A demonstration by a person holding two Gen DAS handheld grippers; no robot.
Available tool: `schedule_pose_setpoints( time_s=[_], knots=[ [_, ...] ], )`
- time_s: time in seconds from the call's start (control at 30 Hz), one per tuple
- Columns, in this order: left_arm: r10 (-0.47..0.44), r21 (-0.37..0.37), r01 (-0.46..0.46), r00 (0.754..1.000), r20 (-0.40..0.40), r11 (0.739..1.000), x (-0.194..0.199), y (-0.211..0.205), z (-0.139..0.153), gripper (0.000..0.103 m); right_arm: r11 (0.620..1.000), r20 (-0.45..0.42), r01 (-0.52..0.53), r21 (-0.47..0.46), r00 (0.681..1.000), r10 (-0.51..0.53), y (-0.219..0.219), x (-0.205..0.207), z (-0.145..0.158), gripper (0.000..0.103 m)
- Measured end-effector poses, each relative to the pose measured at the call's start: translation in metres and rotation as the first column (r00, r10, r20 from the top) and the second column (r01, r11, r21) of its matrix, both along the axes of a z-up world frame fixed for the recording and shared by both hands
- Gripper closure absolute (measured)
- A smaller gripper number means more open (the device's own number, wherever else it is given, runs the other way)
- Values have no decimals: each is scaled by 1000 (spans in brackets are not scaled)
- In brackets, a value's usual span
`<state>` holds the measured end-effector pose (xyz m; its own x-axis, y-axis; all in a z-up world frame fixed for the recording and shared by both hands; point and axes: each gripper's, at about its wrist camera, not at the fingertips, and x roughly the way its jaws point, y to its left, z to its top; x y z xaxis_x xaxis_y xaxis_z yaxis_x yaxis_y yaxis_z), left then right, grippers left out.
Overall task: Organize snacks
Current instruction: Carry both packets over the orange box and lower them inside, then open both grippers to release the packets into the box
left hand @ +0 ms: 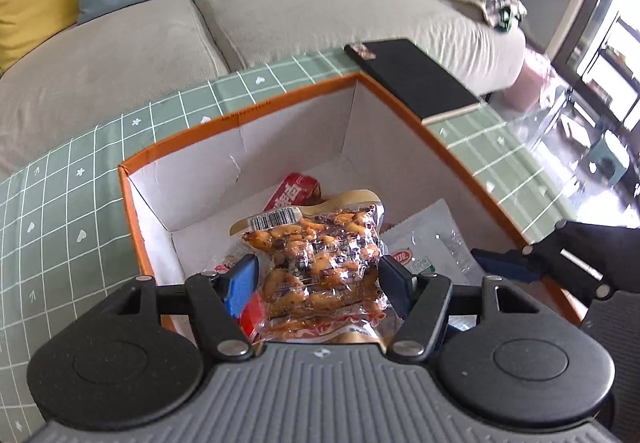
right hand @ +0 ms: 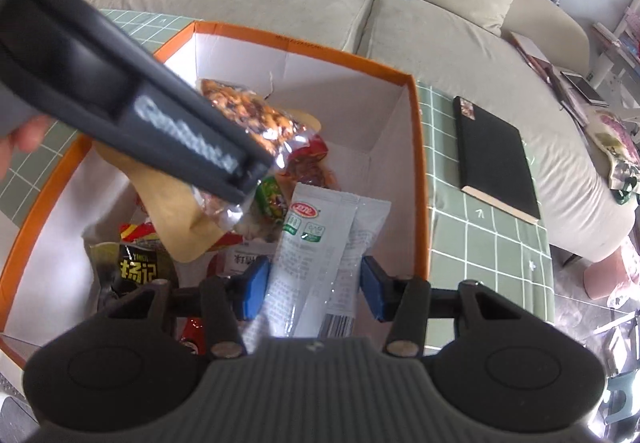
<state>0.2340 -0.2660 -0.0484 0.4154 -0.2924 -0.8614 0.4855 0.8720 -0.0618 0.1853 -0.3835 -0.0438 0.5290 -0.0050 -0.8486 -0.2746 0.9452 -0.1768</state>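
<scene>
An orange-rimmed white box [left hand: 244,111] stands on the green checked tablecloth; it also shows in the right wrist view [right hand: 418,163]. My left gripper [left hand: 318,279] is shut on a clear packet of glazed nuts [left hand: 320,263] and holds it over the box; the same packet [right hand: 248,119] shows under the left gripper's body. My right gripper [right hand: 316,287] hangs open over a white packet [right hand: 312,255] lying in the box, fingers on either side of it with gaps. Several more snack packets lie in the box, among them a red one [left hand: 292,189] and a black one [right hand: 136,267].
A black notebook [right hand: 496,159] lies on the cloth right of the box, also in the left wrist view [left hand: 416,79]. A grey sofa [left hand: 120,55] with yellow and blue cushions runs behind the table. The table edge drops to the floor at right [right hand: 556,283].
</scene>
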Motion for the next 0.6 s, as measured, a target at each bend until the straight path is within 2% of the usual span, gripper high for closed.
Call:
schedule_pose_setpoints(
  time_s=[0.2,0.6],
  knots=[
    [-26,54,28,999,-31,998,0,-5,-14,27,999,-24,-34,-16,999,33,4,8,-11,55],
    [-72,73,76,996,-57,994,8,-8,-26,27,994,-40,-76,-74,997,73,15,3,-21,54]
  ],
)
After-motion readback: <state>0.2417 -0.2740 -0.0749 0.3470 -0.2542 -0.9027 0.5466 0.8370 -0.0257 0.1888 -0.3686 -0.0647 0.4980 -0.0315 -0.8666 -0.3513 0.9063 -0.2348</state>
